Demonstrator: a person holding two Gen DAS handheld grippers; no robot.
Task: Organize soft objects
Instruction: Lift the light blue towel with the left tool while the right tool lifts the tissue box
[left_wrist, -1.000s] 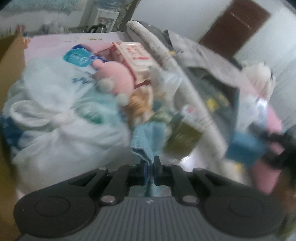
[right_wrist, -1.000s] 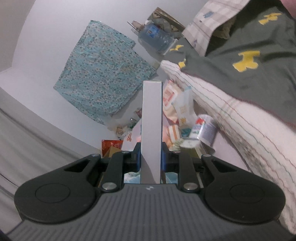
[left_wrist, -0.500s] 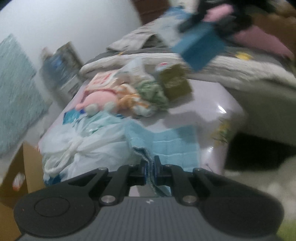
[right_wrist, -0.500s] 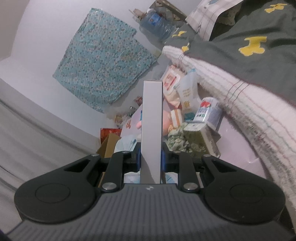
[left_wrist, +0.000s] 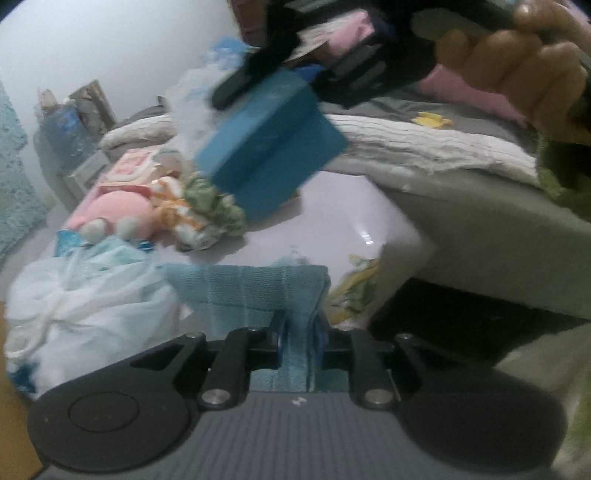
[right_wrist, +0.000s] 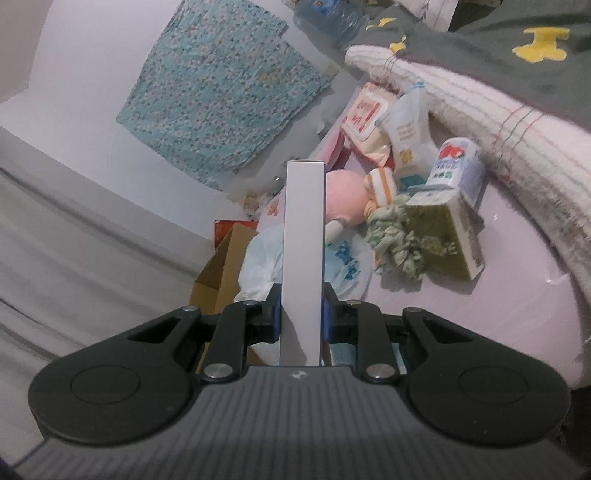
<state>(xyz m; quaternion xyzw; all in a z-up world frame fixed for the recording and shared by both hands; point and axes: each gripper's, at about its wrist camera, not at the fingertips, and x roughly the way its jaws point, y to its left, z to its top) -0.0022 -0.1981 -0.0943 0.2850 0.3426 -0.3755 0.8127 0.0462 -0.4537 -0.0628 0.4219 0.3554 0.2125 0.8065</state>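
The left claw is opening, the light-blue knitted cloth still between its pads, draped on the pale glossy worktop edge. The right claw clamps a flat blue box. Released there, the cloth could slide off.

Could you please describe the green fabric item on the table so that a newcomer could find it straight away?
Start at the pale glossy table beside the bed. In the cluster at its middle, the green ruffled cloth bundle lies against an olive carton, with a pink plush toy just behind. It alone is crinkled, frilly and sage green.
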